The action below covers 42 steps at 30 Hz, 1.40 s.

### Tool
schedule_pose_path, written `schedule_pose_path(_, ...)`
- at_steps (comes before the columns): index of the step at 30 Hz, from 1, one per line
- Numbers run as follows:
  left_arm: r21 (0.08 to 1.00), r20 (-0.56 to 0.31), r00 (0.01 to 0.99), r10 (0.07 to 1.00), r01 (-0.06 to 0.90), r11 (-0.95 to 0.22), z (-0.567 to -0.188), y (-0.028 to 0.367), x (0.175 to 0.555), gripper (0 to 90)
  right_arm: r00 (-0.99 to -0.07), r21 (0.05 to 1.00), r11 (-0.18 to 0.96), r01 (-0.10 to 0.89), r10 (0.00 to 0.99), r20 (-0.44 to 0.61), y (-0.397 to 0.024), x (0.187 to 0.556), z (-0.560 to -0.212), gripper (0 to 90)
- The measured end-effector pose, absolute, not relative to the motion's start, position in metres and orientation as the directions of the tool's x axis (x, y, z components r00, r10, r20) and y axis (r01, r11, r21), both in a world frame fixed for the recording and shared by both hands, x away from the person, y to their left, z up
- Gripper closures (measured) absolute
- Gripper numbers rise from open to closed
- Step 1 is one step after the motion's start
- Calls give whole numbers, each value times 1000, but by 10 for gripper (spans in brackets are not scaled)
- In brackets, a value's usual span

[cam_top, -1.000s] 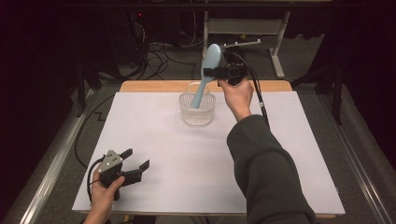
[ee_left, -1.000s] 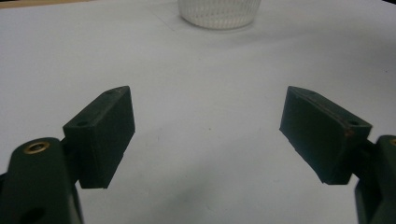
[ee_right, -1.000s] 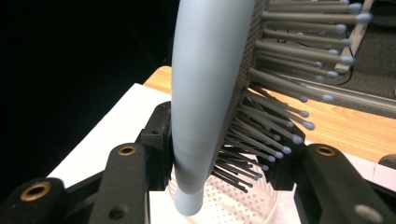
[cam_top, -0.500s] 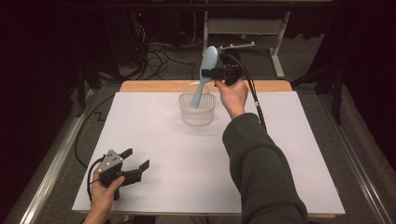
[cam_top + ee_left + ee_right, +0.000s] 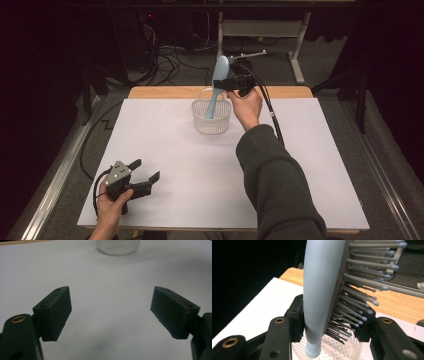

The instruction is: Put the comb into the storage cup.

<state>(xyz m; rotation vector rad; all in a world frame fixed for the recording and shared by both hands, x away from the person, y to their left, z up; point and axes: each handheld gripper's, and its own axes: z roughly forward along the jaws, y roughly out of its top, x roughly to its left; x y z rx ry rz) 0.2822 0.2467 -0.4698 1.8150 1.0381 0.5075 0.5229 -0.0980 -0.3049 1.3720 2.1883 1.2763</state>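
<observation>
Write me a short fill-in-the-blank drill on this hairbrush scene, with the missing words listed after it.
1. The right gripper holds a light blue ____.
2. The brush's handle end points down into the clear ____.
3. The left gripper rests near the table's front edge with its fingers ____.
4. The white sheet covers a ____ tabletop.

Missing words: hairbrush; basket; open; wooden

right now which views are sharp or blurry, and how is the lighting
High view: white table cover brightly lit, room behind dark. Left gripper view: the jaws blurred up close, basket soft. Right gripper view: hairbrush fairly sharp, its top edge-cropped, background left black.
</observation>
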Motion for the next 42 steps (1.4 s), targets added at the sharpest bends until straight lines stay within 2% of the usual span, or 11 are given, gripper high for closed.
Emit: schedule_pose_path(42, 886, -90, 556, 826, 424, -189, -469, 246, 280, 170, -485, 762, 159, 628, 845, 224, -93, 523, -338, 521)
